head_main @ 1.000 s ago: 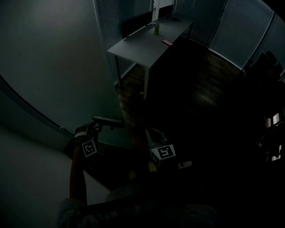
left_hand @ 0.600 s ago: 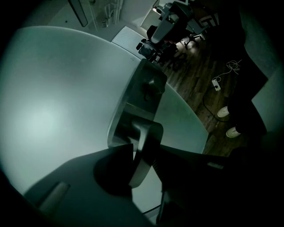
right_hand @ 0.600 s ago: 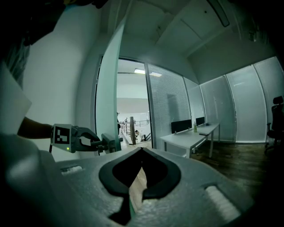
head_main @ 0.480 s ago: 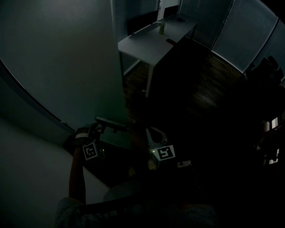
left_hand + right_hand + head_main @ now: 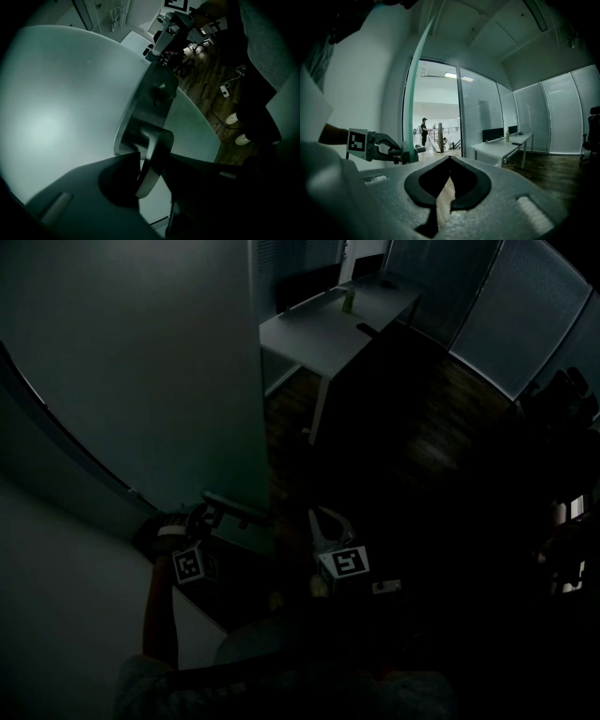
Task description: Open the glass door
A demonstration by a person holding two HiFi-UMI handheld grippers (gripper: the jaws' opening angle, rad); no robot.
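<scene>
The frosted glass door stands ajar on the left, with its free edge running upward in the right gripper view. My left gripper is shut on the metal door handle. In the left gripper view the lever passes between the two dark jaws of the left gripper, below its mounting plate. The right gripper hangs free to the right of the door. Its jaws meet at the tips with nothing between them, and it faces the doorway and the left gripper.
A white desk with a green bottle stands beyond the door. Blinds line the far wall and office chairs sit at the right. Shoes and a power strip lie on the dark wood floor. A person stands far beyond the doorway.
The door's edge has swung rightward across the head view and now covers more of the desk. The left gripper has stayed on the handle and gone with it. The right gripper has barely moved.
</scene>
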